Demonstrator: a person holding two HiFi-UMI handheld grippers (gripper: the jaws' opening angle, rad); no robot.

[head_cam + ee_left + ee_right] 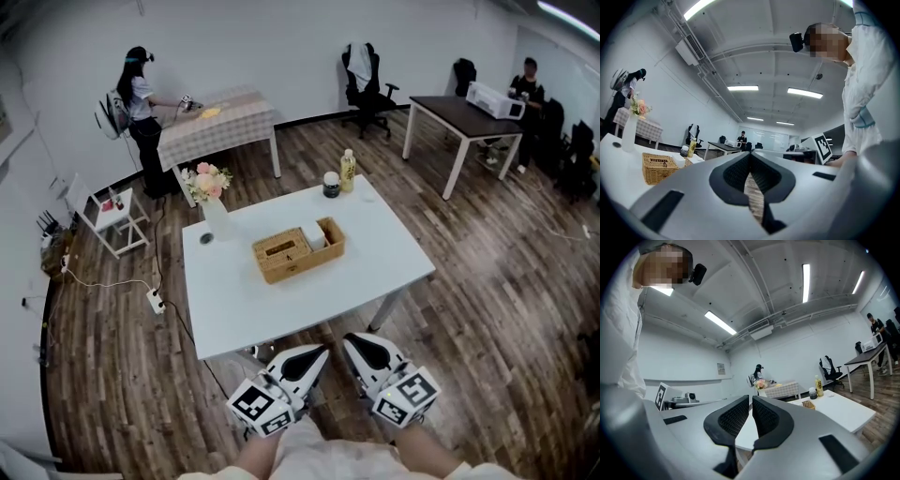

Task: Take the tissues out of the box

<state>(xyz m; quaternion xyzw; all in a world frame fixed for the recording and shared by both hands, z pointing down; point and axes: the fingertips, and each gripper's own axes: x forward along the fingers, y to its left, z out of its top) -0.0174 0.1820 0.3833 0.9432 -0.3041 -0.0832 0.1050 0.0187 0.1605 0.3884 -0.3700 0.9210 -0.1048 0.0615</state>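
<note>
A wicker tissue box (289, 251) stands in the middle of the white table (394, 253); a white wad lies in its open end compartment. Both grippers hang off the table's near edge, apart from the box. My left gripper (322, 351) is shut and empty, and so is my right gripper (349, 339) beside it. In the left gripper view the pads of the left gripper (750, 155) meet at the tip, with the wicker box (658, 167) far off at the left. In the right gripper view the right gripper (751, 398) is shut too, and the wicker box (808, 404) shows small on the table.
On the table stand a vase of flowers (212, 195), a small dark disc (205, 238), a dark jar (331, 184) and a yellow bottle (348, 171). A person (138, 103) works at a checked table (217, 124) behind. A dark desk (464, 117) and an office chair (367, 82) stand at the back right.
</note>
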